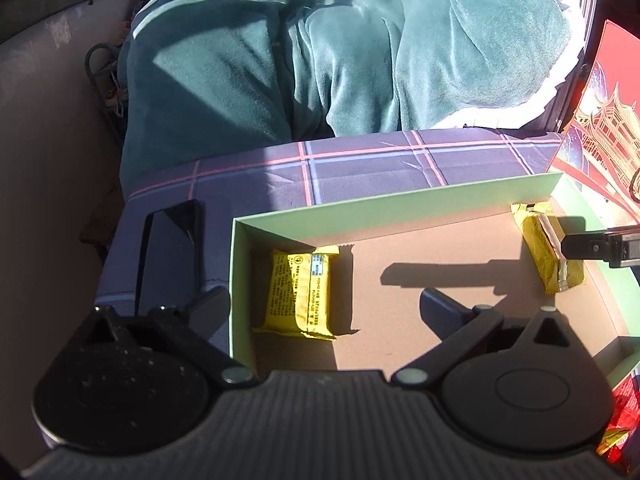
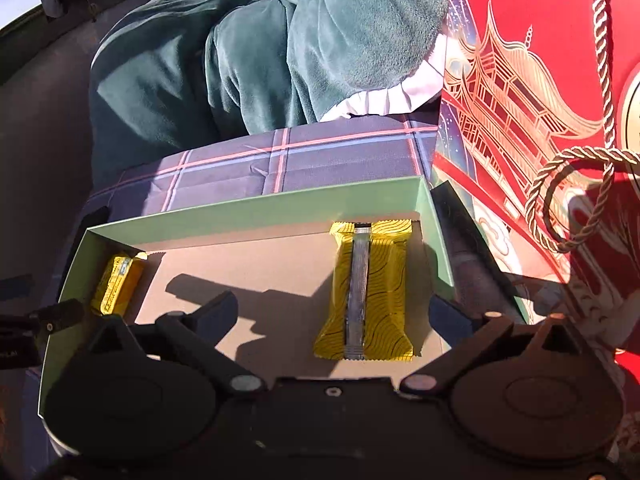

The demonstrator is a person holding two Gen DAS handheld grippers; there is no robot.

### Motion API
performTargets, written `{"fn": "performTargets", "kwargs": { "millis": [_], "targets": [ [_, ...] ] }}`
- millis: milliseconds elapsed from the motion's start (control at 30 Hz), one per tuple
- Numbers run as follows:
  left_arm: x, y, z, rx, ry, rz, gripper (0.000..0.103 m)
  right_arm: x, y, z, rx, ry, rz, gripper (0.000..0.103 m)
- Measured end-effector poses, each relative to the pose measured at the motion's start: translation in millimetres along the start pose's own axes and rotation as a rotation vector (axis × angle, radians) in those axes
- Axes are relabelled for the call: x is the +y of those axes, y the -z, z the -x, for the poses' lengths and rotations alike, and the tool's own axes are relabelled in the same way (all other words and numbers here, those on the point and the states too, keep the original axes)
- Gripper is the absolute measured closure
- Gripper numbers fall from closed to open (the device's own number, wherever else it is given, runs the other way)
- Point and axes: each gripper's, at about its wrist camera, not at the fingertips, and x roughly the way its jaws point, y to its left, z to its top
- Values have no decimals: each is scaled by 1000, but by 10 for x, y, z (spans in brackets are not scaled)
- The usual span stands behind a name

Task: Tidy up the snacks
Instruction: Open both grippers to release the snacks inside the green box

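Note:
A shallow green box point(image 1: 280, 222) with a brown floor lies on a plaid cloth. One yellow snack bar point(image 1: 298, 294) lies at its left end, printed side up. A second yellow bar point(image 1: 550, 254) lies at its right end, seam up. My left gripper point(image 1: 324, 306) is open above the left bar, holding nothing. In the right wrist view the green box point(image 2: 256, 210) holds the seam-up bar point(image 2: 366, 290) between my spread fingers; my right gripper point(image 2: 334, 310) is open and empty. The left bar point(image 2: 116, 286) shows at far left.
A red gift bag point(image 2: 520, 100) with gold pagoda art and a rope handle point(image 2: 576, 196) stands right of the box. A person in green fleece point(image 1: 320, 48) sits behind the plaid cloth point(image 1: 360, 168). Red snack packets point(image 1: 624, 412) lie at lower right.

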Motion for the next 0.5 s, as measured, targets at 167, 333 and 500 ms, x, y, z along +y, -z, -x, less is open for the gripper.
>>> {"fn": "performTargets", "kwargs": {
  "millis": [167, 333, 500],
  "targets": [
    [5, 328, 273, 13, 36, -15, 0, 189, 260, 288, -3, -19, 48, 0],
    [109, 740, 545, 27, 80, -6, 0, 353, 590, 629, 5, -77, 70, 0],
    [284, 1199, 784, 18, 115, -14, 0, 593, 972, 887, 20, -127, 113, 0]
  ]
}}
